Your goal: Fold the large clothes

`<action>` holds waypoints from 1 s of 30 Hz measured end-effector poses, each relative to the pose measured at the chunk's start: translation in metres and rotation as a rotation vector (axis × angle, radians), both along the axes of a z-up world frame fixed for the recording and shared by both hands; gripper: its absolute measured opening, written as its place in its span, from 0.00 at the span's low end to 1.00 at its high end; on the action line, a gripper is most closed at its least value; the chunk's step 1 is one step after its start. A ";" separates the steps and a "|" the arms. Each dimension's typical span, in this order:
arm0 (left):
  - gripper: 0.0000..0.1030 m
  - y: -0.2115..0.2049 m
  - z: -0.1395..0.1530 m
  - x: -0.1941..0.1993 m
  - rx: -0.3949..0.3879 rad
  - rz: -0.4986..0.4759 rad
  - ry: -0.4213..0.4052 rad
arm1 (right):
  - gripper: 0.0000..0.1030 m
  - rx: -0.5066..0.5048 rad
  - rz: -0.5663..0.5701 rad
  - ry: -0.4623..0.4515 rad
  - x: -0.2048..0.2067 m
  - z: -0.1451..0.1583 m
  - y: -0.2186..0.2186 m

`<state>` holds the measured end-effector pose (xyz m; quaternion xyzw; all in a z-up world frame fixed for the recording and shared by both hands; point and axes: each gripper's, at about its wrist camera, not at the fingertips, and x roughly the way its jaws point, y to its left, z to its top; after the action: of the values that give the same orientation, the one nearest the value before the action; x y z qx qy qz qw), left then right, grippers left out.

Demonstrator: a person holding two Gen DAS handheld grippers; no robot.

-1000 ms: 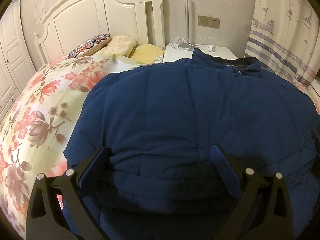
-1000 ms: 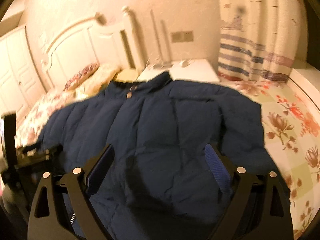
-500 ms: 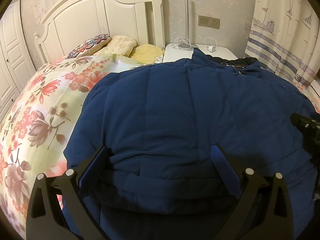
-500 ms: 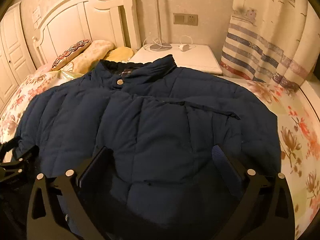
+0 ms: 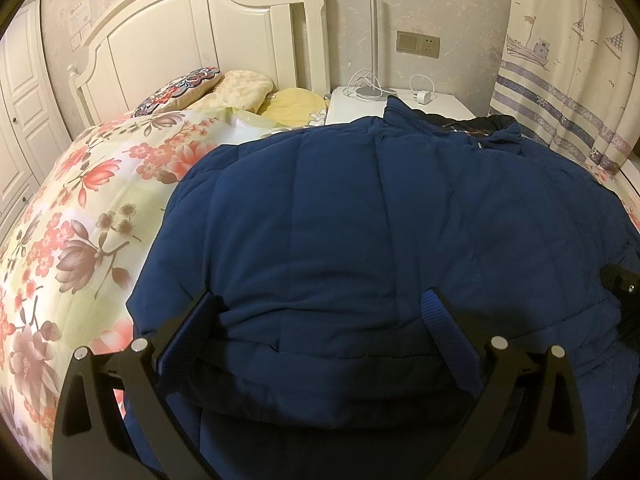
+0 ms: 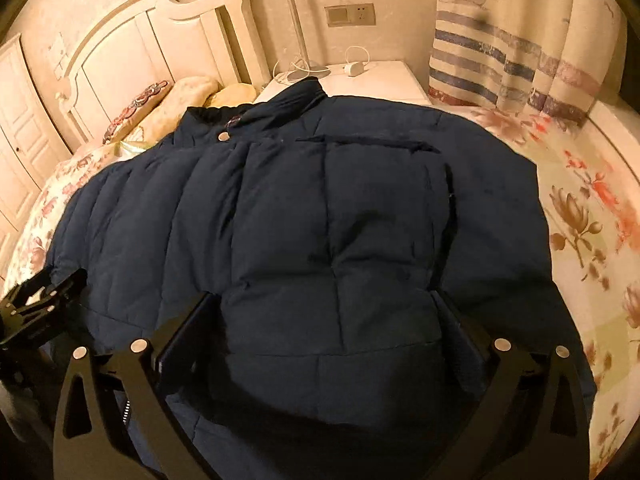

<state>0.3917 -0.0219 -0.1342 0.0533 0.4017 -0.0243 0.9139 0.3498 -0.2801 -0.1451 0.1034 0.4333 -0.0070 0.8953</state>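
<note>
The navy padded jacket (image 6: 320, 216) lies spread flat on the bed (image 5: 80, 216), collar toward the headboard. Both grippers stand at its near hem with jaws apart: the left gripper (image 5: 320, 316) straddles a hem bulge, the right gripper (image 6: 328, 312) likewise. Seat each deeper over the hem edge, then close evenly before lifting.

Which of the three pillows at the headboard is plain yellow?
The one nearest the white nightstand. The middle pillow is pale beige with a faint pattern, and the far-left one has dark floral embroidery.
</note>
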 end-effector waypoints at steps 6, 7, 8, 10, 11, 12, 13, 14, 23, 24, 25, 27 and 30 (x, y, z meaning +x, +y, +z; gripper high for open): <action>0.98 0.001 0.001 -0.003 -0.015 -0.002 -0.012 | 0.96 0.055 0.016 0.000 -0.002 -0.003 -0.005; 0.98 0.002 0.004 -0.007 -0.023 0.000 -0.029 | 0.96 0.066 0.015 -0.013 -0.005 -0.002 -0.007; 0.98 0.004 0.007 -0.013 -0.038 -0.001 -0.062 | 0.96 0.079 0.013 -0.026 -0.009 0.000 -0.009; 0.98 0.011 0.017 -0.025 -0.074 0.009 -0.122 | 0.96 0.130 -0.009 -0.071 -0.023 0.008 -0.015; 0.98 0.014 0.023 -0.033 -0.086 0.024 -0.153 | 0.96 0.166 -0.030 -0.101 -0.036 0.015 -0.019; 0.98 0.014 0.030 -0.043 -0.094 0.022 -0.181 | 0.96 0.180 -0.031 -0.120 -0.047 0.022 -0.018; 0.98 0.013 0.034 -0.050 -0.102 0.006 -0.196 | 0.96 0.169 -0.014 -0.138 -0.057 0.030 -0.013; 0.98 0.010 0.039 -0.060 -0.114 -0.022 -0.206 | 0.96 0.132 0.020 -0.159 -0.069 0.038 -0.005; 0.98 -0.049 -0.008 -0.076 0.104 -0.156 0.058 | 0.79 -0.180 0.202 0.035 -0.091 -0.008 0.065; 0.98 -0.046 -0.009 -0.073 0.089 -0.149 0.078 | 0.79 -0.185 0.198 0.048 -0.090 -0.007 0.066; 0.98 -0.041 -0.011 -0.074 0.075 -0.141 0.088 | 0.79 -0.180 0.195 0.061 -0.089 -0.008 0.065; 0.98 -0.030 -0.009 -0.078 0.052 -0.104 0.098 | 0.81 -0.170 0.183 0.072 -0.093 -0.007 0.060; 0.98 0.002 0.005 -0.102 0.007 -0.016 0.040 | 0.90 -0.172 0.122 0.052 -0.113 0.005 0.047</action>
<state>0.2894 -0.0200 -0.1294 0.0592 0.4194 -0.0312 0.9053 0.2365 -0.2328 -0.1405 -0.0007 0.4596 0.0078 0.8881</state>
